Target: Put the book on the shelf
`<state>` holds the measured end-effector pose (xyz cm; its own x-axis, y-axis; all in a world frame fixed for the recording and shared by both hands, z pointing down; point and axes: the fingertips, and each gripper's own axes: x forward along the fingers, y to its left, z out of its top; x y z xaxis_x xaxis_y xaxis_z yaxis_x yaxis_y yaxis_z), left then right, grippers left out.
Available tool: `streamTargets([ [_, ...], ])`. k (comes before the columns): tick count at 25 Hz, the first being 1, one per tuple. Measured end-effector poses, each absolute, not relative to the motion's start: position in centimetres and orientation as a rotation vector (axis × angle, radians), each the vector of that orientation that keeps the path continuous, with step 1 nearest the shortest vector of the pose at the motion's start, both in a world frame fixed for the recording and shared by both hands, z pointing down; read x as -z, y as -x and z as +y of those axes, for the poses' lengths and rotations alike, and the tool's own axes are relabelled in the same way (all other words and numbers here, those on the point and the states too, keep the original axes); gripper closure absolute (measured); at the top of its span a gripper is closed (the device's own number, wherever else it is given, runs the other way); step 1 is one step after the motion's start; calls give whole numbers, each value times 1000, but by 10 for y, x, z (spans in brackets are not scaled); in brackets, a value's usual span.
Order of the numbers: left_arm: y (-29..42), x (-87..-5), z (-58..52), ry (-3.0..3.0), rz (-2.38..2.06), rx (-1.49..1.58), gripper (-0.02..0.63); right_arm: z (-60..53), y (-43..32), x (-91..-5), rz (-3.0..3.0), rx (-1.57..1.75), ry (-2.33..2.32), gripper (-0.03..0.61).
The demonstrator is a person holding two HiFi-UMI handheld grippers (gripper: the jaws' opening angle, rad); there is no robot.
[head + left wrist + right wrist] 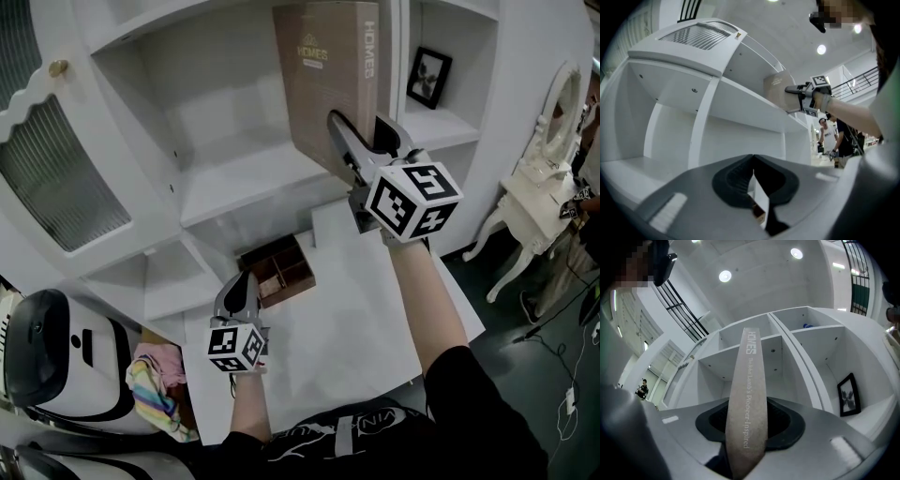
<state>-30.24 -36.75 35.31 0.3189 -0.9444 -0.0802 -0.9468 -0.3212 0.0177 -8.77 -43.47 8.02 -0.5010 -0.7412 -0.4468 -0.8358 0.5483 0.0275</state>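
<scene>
Faces the white shelf unit (234, 178), its middle compartment bare and likely the target. Holds the HOMES book (323, 84) upright in front of it, not yet on a board, probably to slide in standing. Clamps the right gripper (367, 141) across the spine, jaws wide. Hangs the left gripper (238, 292) low above the worktop (356, 319), closed and empty.

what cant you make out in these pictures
Head view: the book has its lower corner hidden behind the right gripper.
Head view: the framed picture is too small to tell what it shows.
Head view: the wooden box is too small and dark to tell its contents.
Right gripper view: a small blue thing on the upper shelf is too small to name.
</scene>
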Motion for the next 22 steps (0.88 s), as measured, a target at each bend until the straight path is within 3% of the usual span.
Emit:
streamTargets([
  [18,307,-358,-375,2518,1835,-105,614,-469,90,-83,2443,-379,1495,397],
  [22,306,-359,-377,2525,1833,-106,614,-466,92,-85,2464,-371,1450,365],
])
